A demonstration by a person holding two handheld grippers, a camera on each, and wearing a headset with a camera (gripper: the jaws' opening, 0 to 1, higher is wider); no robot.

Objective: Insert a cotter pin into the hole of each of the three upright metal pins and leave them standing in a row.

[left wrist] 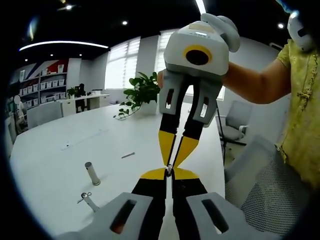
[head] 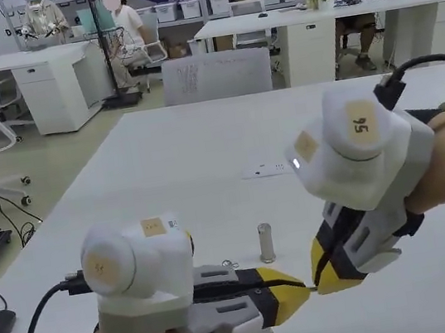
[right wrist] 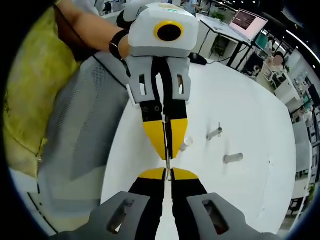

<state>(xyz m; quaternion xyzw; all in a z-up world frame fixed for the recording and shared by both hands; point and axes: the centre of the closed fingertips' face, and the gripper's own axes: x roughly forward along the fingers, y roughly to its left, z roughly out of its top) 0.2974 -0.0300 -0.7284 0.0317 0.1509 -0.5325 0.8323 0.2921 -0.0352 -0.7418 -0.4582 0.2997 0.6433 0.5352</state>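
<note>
I am pinching a thin cotter pin (right wrist: 168, 164) in my left gripper (head: 300, 293), tip to tip with my right gripper (head: 321, 279), whose jaws are also pressing together on it. I judge I am regripping it. Next I'll be aiming it at the hole in the upright metal pin (head: 266, 243), which is standing just behind on the white table (head: 205, 161), with office desks (head: 285, 23) beyond.

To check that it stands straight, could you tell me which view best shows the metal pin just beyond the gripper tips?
The head view: the pin stands whole, upright and unobstructed. The left gripper view shows it small and off to the side; the right gripper view shows it small and rolled sideways.
</note>
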